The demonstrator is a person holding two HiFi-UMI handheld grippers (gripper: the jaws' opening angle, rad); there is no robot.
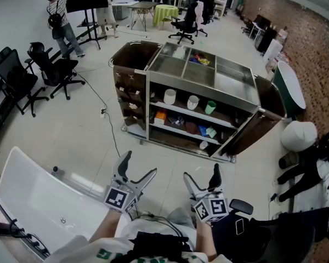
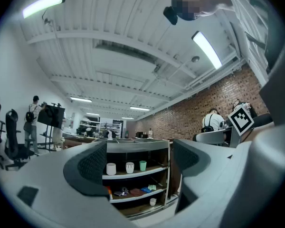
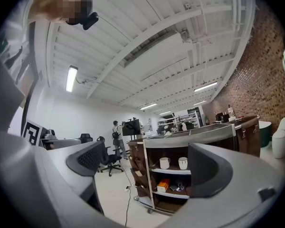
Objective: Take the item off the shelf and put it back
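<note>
The left hand-held gripper [image 1: 140, 164] and right hand-held gripper [image 1: 202, 172] gape wide, empty; the left gripper view shows the green cup [image 2: 142, 165] on the shelf [image 2: 154, 170], the right gripper view does not.

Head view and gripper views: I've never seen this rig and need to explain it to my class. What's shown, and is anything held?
No robot here: a person holds a two-jaw left gripper and right gripper. The head view comes from a camera on the person's head, looking down; each gripper view looks along that gripper's own jaws. Both stand open and hold nothing. Ahead on the floor is a shelf cart. Its upper shelf carries two white cups and a green cup.
</note>
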